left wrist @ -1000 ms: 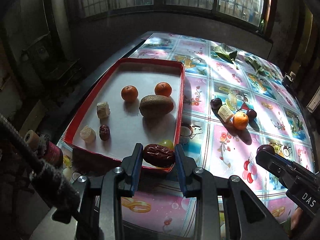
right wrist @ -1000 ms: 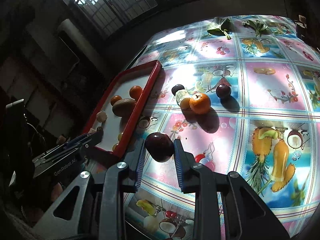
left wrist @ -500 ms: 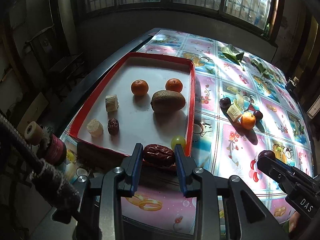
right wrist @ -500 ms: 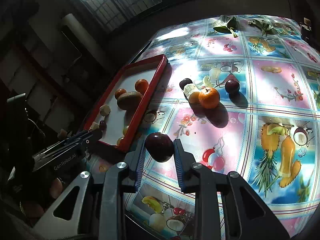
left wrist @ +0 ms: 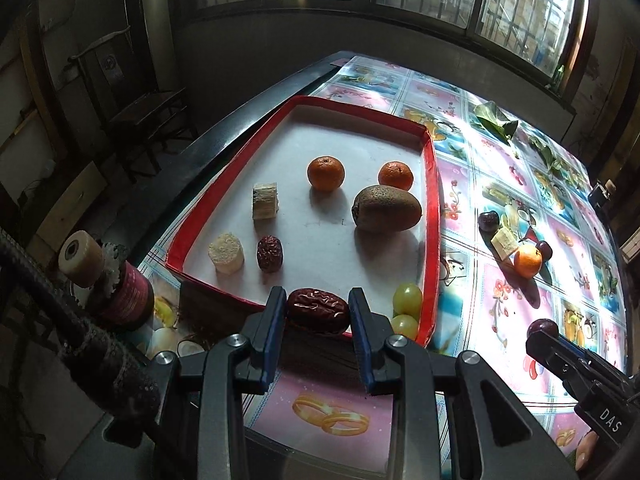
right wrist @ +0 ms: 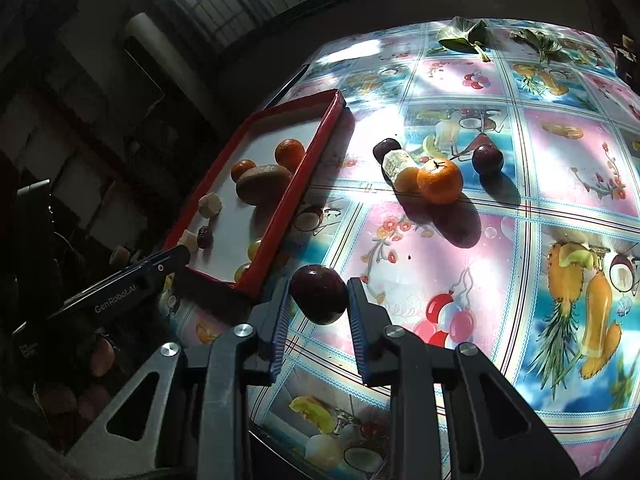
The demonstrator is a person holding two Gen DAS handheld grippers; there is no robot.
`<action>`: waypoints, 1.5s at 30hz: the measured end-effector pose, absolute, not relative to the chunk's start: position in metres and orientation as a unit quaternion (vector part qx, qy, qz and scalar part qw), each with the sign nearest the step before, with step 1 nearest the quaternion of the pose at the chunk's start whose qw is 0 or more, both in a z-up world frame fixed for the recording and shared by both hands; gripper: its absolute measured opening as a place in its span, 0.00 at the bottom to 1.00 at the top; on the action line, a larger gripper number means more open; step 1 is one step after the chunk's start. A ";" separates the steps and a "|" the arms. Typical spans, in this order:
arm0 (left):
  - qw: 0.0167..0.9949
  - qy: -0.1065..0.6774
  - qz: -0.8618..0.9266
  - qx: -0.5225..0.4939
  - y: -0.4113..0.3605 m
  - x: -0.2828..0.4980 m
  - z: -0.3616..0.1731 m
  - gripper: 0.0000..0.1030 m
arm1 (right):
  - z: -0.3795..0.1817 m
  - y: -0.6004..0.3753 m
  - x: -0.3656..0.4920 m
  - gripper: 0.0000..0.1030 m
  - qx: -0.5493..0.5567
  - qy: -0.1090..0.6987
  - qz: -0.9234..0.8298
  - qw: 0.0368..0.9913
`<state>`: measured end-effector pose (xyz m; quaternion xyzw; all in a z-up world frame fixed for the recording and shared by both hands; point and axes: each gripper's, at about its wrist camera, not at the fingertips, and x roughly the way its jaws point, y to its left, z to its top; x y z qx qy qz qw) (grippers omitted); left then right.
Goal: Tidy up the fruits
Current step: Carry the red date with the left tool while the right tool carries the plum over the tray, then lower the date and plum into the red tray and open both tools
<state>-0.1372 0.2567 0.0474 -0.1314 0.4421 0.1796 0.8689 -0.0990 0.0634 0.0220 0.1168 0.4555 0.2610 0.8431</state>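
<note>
At tray's (left wrist: 431, 216) near edge: left gripper (left wrist: 318, 312), clamped on date (left wrist: 318, 311), has advanced over the rim, deposit pending; right gripper (right wrist: 319, 300) grasps plum (right wrist: 319, 294) over counter (right wrist: 560, 168) beside tray.

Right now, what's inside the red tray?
In the red tray: two tangerines, a kiwi, two pale cut chunks, a red date and two green grapes. The left gripper and its held date cover part of the near rim.
</note>
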 end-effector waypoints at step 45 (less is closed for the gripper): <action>0.830 0.489 0.216 -0.161 0.353 -0.009 0.006 0.30 | 0.010 0.207 0.103 0.29 0.021 0.479 0.239 0.844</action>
